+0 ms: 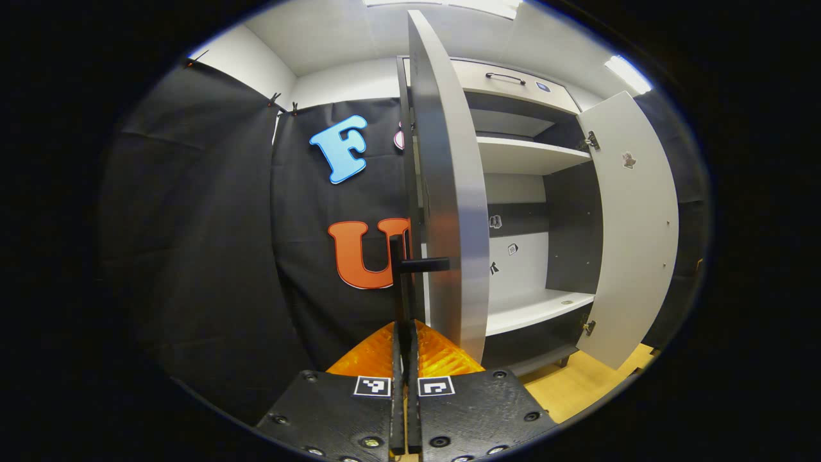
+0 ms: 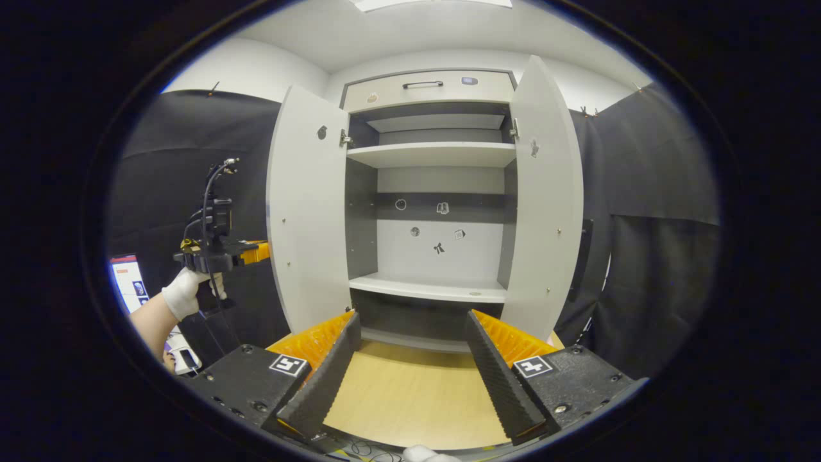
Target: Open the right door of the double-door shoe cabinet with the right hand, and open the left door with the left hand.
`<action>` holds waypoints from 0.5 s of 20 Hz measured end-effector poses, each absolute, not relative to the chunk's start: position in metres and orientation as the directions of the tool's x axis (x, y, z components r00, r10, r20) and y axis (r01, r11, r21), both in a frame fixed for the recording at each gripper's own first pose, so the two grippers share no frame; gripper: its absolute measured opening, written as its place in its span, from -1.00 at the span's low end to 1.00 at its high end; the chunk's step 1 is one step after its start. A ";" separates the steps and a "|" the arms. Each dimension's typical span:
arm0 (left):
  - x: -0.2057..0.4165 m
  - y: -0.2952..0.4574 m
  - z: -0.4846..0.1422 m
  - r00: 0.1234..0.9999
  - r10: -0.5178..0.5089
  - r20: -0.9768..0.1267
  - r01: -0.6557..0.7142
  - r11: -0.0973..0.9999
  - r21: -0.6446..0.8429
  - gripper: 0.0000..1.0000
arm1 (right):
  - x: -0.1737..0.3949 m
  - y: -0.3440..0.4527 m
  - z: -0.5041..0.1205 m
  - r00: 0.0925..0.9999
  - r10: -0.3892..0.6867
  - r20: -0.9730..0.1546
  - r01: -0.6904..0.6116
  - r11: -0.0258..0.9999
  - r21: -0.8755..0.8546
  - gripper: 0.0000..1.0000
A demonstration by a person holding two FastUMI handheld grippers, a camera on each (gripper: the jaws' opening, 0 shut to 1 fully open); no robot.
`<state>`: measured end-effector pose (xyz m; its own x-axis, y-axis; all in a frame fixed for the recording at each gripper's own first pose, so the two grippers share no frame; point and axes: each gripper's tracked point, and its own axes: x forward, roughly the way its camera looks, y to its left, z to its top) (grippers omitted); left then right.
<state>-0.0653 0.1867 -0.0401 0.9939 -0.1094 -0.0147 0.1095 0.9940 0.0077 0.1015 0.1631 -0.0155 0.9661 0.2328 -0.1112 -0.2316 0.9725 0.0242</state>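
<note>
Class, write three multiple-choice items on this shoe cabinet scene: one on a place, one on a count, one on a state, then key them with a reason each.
1. Where is the black bar handle?
A. On the pale drawer front above the shelves
B. On the wooden floor
C. On the lower shelf

2. How many white shelves show inside the tall grey double-door shoe cabinet?
A. One
B. Two
C. Five

3. How stands the right gripper?
A. Shut on a door
B. Shut on nothing
C. Open

Key: 1 A, it sits atop the cabinet; 2 B, an upper and a lower; 3 C, its fingers are spread apart over the floor.
</note>
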 end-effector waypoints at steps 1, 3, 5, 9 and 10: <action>-0.066 0.190 -0.043 0.995 -0.093 -0.027 0.093 0.996 0.005 -0.97 | 0.101 0.163 -0.015 0.966 0.233 -0.110 -0.231 0.973 0.024 1.00; -0.072 0.190 -0.045 0.996 -0.079 -0.041 0.079 0.997 0.014 -0.91 | 0.102 0.163 -0.015 0.967 0.231 -0.108 -0.230 0.973 0.019 1.00; -0.076 0.195 -0.043 0.998 -0.057 -0.034 0.059 0.997 0.055 -0.86 | 0.102 0.162 -0.015 0.966 0.234 -0.111 -0.233 0.972 0.015 1.00; -0.089 0.219 -0.050 0.999 -0.008 -0.047 0.008 1.000 0.003 0.22 | 0.101 0.164 -0.015 0.964 0.241 -0.110 -0.240 0.970 0.019 1.00; -0.095 0.224 -0.053 0.999 0.008 -0.050 -0.008 1.000 -0.005 0.59 | 0.102 0.163 -0.015 0.965 0.239 -0.109 -0.238 0.971 0.018 1.00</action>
